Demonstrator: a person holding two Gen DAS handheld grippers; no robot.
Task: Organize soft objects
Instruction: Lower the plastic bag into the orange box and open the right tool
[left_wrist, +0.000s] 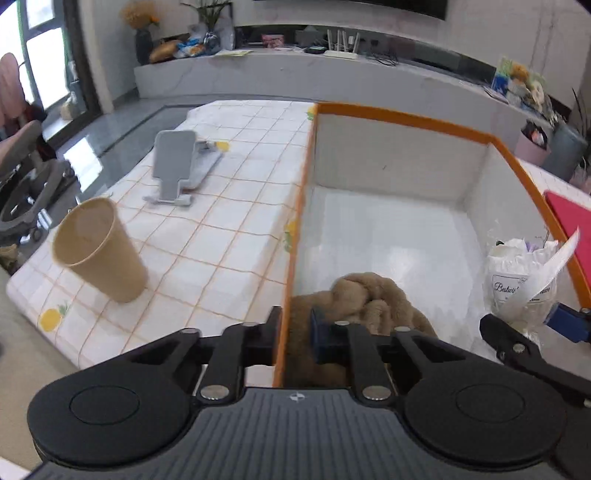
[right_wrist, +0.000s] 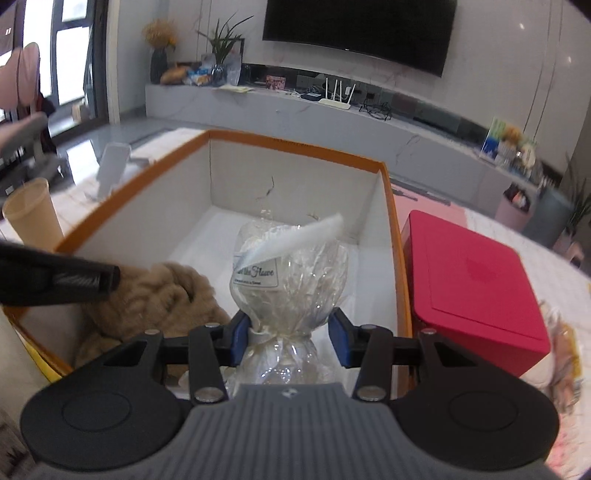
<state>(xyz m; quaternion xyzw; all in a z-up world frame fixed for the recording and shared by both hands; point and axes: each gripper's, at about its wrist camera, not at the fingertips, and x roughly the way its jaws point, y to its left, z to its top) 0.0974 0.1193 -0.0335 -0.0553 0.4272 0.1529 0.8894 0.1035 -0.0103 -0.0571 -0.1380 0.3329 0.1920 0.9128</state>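
A white box with an orange rim (left_wrist: 406, 116) (right_wrist: 295, 147) stands on the table. A brown plush (left_wrist: 369, 295) (right_wrist: 166, 295) lies in its near left corner. My left gripper (left_wrist: 295, 325) sits astride the box's left wall, jaws close together: one finger is outside the wall, and the blue pad inside rests against the plush's fur. One of its fingers (right_wrist: 92, 277) shows blurred in the right wrist view. My right gripper (right_wrist: 290, 332) (left_wrist: 532, 325) is shut on the tied neck of a clear plastic bag (right_wrist: 291, 273) (left_wrist: 517, 280), held over the box's right side.
A tan paper cup (left_wrist: 99, 251) (right_wrist: 29, 214) and a grey phone stand (left_wrist: 173, 166) sit on the checked tablecloth (left_wrist: 221, 221) left of the box. A red lidded box (right_wrist: 472, 288) (left_wrist: 565, 210) is close against its right wall. A TV shelf lies beyond.
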